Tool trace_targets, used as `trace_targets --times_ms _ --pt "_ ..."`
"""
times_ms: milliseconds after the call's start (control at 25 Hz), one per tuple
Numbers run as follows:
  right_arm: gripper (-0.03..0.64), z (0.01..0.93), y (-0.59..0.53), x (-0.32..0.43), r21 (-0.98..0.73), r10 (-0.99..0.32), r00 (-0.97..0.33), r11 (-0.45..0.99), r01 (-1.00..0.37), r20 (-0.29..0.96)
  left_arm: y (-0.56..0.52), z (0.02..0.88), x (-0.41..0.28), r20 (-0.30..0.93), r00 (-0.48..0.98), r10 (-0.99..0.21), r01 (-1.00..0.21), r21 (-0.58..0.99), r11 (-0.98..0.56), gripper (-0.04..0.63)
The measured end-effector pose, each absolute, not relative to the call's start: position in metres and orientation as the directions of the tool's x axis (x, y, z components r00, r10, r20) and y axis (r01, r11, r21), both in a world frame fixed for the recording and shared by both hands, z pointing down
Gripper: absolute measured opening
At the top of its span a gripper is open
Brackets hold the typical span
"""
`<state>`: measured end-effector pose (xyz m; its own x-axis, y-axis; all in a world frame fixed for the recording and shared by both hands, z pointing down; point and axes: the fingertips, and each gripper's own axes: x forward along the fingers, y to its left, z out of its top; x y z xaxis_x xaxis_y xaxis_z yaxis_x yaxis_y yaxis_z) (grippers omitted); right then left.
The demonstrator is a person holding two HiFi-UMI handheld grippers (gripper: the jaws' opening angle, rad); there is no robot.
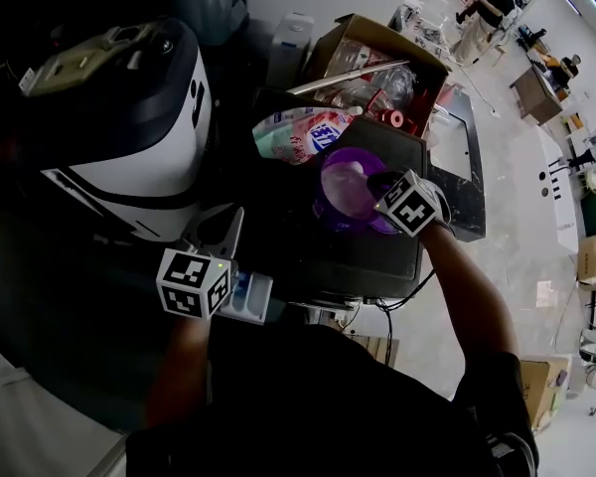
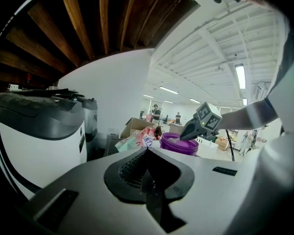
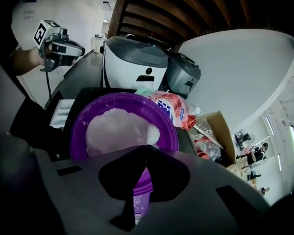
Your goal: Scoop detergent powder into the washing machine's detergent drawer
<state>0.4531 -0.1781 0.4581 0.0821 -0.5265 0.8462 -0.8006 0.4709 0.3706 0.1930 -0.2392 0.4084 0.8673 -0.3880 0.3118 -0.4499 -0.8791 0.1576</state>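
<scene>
Surface: the dark top of the washing machine (image 1: 308,251) carried a purple tub (image 3: 78,131). Behind the tub lay a pink and green detergent bag (image 1: 298,132).
Powder: pale powder (image 3: 112,131) filled much of the tub, heaped on one side.
Detergent drawer: the detergent drawer (image 1: 250,296) stood pulled out at the front left of the machine, white with compartments (the right gripper view showed it just left of the tub).
Right gripper: the right gripper (image 3: 147,148) hung over the near rim of the tub. Its jaws were closed on a narrow purple scoop (image 3: 142,190), of which only a part showed.
Left gripper: the left gripper (image 2: 147,150) was held just beside the drawer, well apart from the tub. Its jaws were together, with nothing between them.
Neighbour: a white and dark appliance (image 1: 129,117) stood to the left of the machine.
Box: an open cardboard box (image 1: 353,33) full of packets stood behind the bag.
Floor: the pale floor (image 1: 536,266) showed to the right, and a black cable (image 1: 407,296) hung down there from the machine.
Room: it was a large bright hall with a white beamed ceiling (image 2: 210,48) and strip lights. Dark wooden beams (image 2: 88,23) were overhead, and people (image 2: 157,112) stood far off.
</scene>
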Motion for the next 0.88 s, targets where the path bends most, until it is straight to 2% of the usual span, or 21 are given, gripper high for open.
trace_targets --times_ms 440,880 --pt "0.018 0.466 -0.183 0.447 0.348 -0.484 0.071 0.512 -0.785 0.872 -0.237 0.412 0.19 0.324 0.863 -0.389 -0.456 0.167 -0.874 0.008" --pt "0.018 0.467 -0.189 0.421 0.291 -0.477 0.003 0.532 -0.795 0.879 -0.235 0.416 0.185 0.327 0.863 -0.386 -0.457 0.179 -0.871 0.008"
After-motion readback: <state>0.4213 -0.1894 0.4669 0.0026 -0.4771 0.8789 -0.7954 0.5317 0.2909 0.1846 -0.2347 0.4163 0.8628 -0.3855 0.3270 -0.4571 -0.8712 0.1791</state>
